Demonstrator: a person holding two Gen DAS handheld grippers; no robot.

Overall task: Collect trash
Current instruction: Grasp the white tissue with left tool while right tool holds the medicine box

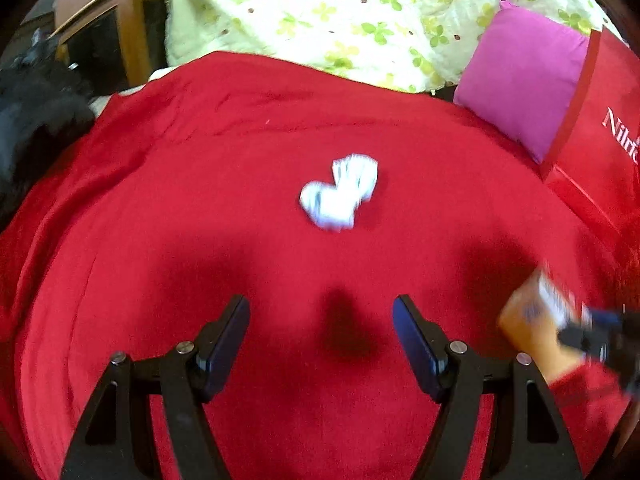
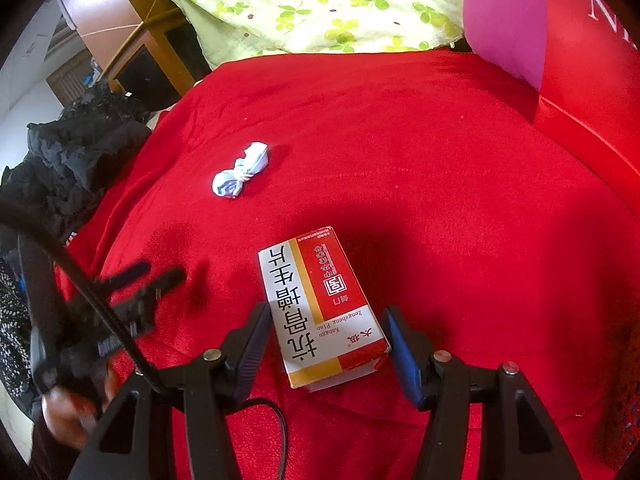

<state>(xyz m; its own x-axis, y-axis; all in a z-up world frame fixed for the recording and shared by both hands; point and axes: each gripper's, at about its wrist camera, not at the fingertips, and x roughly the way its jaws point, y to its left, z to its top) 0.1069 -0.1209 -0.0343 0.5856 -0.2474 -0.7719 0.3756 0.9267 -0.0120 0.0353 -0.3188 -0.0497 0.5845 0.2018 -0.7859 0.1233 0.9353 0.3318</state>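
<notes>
Red fabric covers the whole working surface; what lies beneath it cannot be determined. At the far left edge sits a heap of dark clothing, with wooden furniture behind it. A pale quilt printed with green clover lies along the far edge of the red fabric.

Left gripper: jaws stand apart with only bare red fabric between them; nothing is held. It points down toward a crumpled white paper wad, which rests on the fabric ahead of the fingertips and clear of them.

Right gripper: a medicine box, white, red and yellow with Chinese print, lies flat on the fabric between the jaws. The left pad sits against or just beside the box's edge; the right pad shows a narrow gap. Whether the box is clamped cannot be told.

To the right, a magenta cushion leans near a red bag bearing white lettering at the far right edge.
</notes>
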